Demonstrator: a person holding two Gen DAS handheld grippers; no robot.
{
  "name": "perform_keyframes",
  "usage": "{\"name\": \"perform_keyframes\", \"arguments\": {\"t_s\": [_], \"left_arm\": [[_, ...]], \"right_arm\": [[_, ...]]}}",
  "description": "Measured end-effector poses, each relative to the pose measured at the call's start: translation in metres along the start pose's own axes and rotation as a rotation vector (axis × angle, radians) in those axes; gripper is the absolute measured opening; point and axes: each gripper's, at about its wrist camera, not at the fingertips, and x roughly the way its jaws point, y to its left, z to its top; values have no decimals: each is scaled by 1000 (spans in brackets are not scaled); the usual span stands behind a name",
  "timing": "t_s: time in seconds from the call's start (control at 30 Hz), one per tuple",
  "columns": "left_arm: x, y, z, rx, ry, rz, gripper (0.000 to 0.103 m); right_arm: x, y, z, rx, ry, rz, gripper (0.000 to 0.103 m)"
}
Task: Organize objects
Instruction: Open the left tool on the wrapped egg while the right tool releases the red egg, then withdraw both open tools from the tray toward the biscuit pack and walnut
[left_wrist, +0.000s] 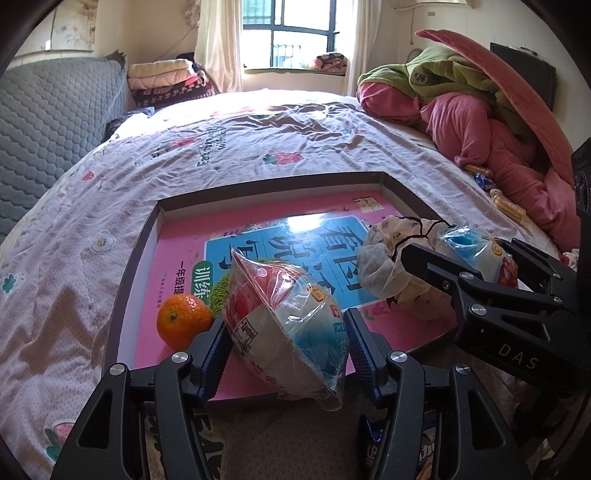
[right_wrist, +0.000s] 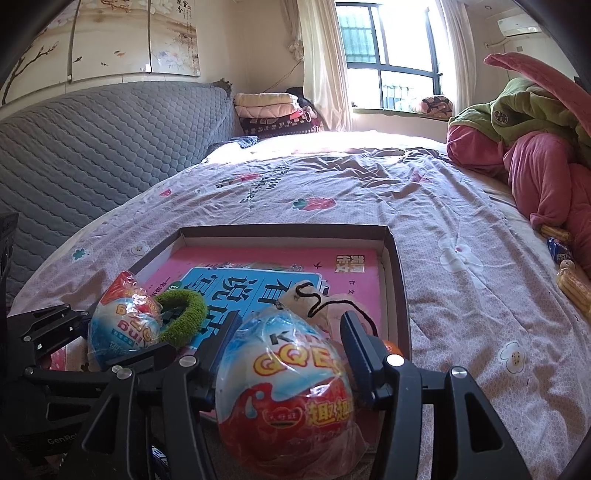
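At left, the left gripper (left_wrist: 286, 343) clamps its jaws on a wrapped toy egg (left_wrist: 284, 328) over the box lid (left_wrist: 146, 236); rightward, the right gripper (right_wrist: 286, 354) pinches another egg (right_wrist: 288, 391). Slick, loose wrapping may slip.

Shallow box (left_wrist: 140, 258) on the bed, pink book (left_wrist: 177, 251) flat inside. On the book: orange (left_wrist: 183, 320), green fuzzy ring (right_wrist: 184, 317), cloth pouch (left_wrist: 384, 258) with black cord. Two plastic-wrapped toy eggs (left_wrist: 288, 332) (right_wrist: 284, 398), each clamped in a tool.
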Motion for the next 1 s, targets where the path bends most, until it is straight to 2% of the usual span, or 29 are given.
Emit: {"name": "perform_keyframes", "arguments": {"t_s": [0.47, 1.0], "left_arm": [[-13, 8, 6, -60, -53, -36, 63], [-38, 18, 10, -103, -133, -58, 64]], "right_arm": [[-3, -1, 11, 8, -41, -35, 66], [-30, -5, 27, 47, -125, -6, 67]]}}
